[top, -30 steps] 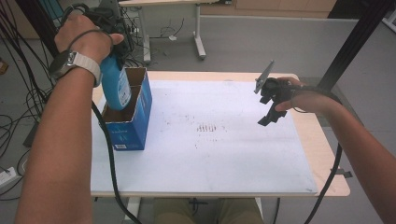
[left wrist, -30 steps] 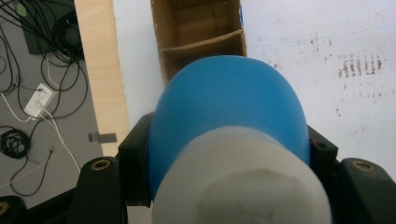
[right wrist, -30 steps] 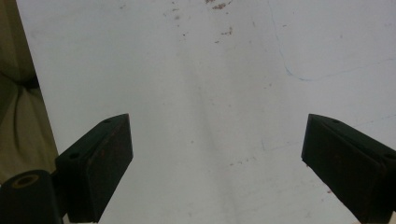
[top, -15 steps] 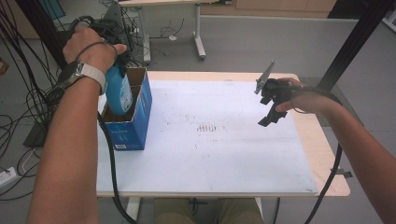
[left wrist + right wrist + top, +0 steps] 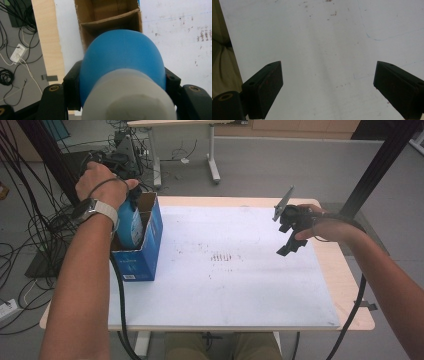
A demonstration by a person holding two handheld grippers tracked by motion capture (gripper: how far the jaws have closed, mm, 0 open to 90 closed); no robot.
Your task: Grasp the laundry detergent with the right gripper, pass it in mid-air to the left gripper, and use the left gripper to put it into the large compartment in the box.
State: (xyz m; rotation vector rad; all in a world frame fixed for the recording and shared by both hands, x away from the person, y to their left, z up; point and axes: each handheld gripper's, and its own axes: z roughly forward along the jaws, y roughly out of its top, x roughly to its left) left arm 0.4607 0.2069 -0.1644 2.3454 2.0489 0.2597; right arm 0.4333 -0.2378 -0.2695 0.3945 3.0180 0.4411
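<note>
The blue bottle (image 5: 130,222) hangs upright in the grip of the left gripper (image 5: 131,190), its lower part sunk into the open top of the blue cardboard box (image 5: 142,257) at the left side of the table. In the left gripper view the bottle (image 5: 122,55) sits squarely between the two black jaws, its white cap nearest the camera and its rounded blue shoulder swelling out past it; the jaws press against the bottle's sides, one on either flank, so they are closed on the bottle and hold it. Past the bottle in that view the box (image 5: 110,22) shows its brown cardboard inside, with a divider wall running across it; the bottle stands over the compartment on the near side of that divider. How deep the bottle's base reaches I cannot tell.

The left hand (image 5: 102,182), with a watch on its wrist, wraps the gripper from above, just over the box's far end. The box rests on the white mat (image 5: 225,280) that covers most of the wooden table (image 5: 345,285).

Well apart, over the right part of the mat, the right gripper (image 5: 289,247) hovers above the surface. Its jaws stand wide open with nothing between them, and bare mat (image 5: 324,62) shows in the gap.
</note>
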